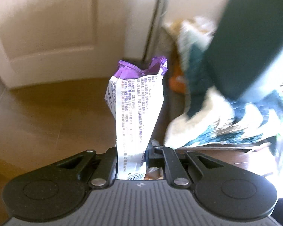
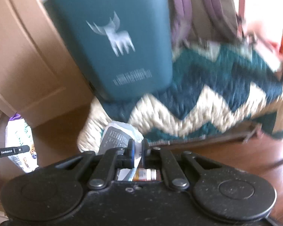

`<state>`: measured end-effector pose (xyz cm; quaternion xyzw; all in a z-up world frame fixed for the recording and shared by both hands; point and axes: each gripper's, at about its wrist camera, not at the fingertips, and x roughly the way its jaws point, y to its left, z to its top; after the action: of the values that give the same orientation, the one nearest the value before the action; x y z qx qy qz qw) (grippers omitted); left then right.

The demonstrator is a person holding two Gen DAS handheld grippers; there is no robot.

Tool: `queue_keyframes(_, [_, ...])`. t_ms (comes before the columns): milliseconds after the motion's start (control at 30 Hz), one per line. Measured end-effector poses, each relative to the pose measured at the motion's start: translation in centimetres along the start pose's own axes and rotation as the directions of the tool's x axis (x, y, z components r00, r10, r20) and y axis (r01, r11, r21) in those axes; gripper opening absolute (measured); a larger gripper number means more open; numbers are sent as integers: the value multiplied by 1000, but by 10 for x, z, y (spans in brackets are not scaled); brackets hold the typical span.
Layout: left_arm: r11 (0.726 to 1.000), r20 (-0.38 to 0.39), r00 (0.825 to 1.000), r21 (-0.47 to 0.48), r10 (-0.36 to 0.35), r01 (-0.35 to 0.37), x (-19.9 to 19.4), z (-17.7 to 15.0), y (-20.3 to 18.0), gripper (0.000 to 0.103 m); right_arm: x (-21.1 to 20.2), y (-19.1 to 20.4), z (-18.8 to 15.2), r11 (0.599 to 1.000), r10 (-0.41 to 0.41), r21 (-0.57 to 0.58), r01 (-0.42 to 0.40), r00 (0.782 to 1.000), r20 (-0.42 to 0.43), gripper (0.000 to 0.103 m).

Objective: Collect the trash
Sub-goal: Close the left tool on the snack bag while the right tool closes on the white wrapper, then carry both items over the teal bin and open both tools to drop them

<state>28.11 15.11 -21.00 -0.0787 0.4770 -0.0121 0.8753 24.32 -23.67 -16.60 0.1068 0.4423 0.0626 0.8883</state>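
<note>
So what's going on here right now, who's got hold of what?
Both grippers are holding trash. The left gripper is shut on a purple and white wrapper that sticks up from its jaws, above the tan floor near a pale door. The right gripper is shut on a crumpled white and grey wrapper. Ahead of it stands a teal bin on a zigzag rug. Nothing has gone into the bin yet; both views are motion-blurred.

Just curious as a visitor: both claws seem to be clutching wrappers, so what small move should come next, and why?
Probably carry both toward the dark teal bin. The left gripper is shut on a purple-and-white wrapper, the right gripper on a grey-white wrapper, and the bin stands just ahead beside the zigzag rug.
</note>
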Motion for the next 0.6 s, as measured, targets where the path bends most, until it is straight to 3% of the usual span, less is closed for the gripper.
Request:
queue_keyframes(133, [997,62,997,65,-47,43,-55,22,-37,8,-47,15,24,998,24,-65,-18,995,92,6])
queue_keyframes(333, [983,167,976,145,-139,115,-120,64,-93,9,-109,28,74,992,55,-127,-26,971,233,6])
queue_keyframes(533, [970,269,940,177,-211,167,-179,117,-136,9,-152,40,137,984,65,-179,7,918,391,6])
queue_keyframes(600, [959,286,922,184,-260,214,-188,139,-152,9,-161,41,160,984,69,-179,10,900,430,6])
